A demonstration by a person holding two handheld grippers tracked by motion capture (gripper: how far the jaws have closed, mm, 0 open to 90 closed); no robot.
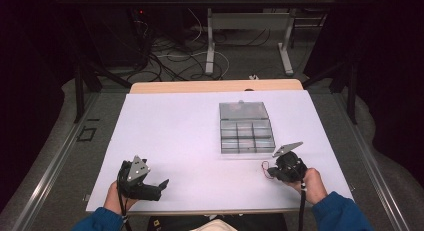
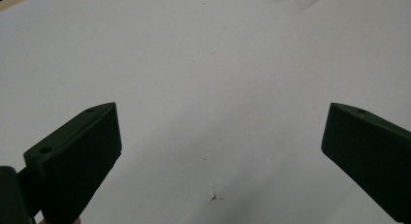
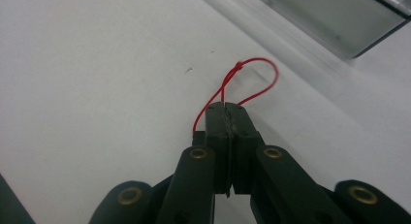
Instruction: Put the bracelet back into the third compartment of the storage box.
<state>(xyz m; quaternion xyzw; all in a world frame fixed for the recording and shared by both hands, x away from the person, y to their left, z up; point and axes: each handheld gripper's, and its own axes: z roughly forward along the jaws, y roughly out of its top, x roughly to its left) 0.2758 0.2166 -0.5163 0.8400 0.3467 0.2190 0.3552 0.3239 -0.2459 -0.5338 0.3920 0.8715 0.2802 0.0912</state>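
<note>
Inventory, read left to right across my surface [image 1: 190, 141]:

1. Left gripper [image 1: 162, 183], count one. I hold it low at the near left corner, over bare white sheet. Its jaws stand wide apart with nothing between them; the left gripper view confirms this, the two black jaws at either edge of the picture and plain white between. That view also picks up a small dark mark [image 2: 212, 199] on the sheet, which the high view is too coarse to show.

2. Clear plastic box [image 1: 246, 128], count one. It sits right of centre, lid open and lying flat behind it. I count six compartments in two rows of three; contents too small for me to tell. The right gripper view catches just one corner of it [image 3: 339, 20], at top right.

3. Red wire [image 1: 266, 169], count one, a thin loop. It lies on the sheet just in front of the box, near the right edge.

4. Right gripper [image 1: 272, 166], count one, at the near right. Its jaws are pressed together on the red wire [image 3: 252, 83]. The right gripper view shows the knot in the loop and both strands running down between the jaws; from the high view I see only a red squiggle at the tip
</note>
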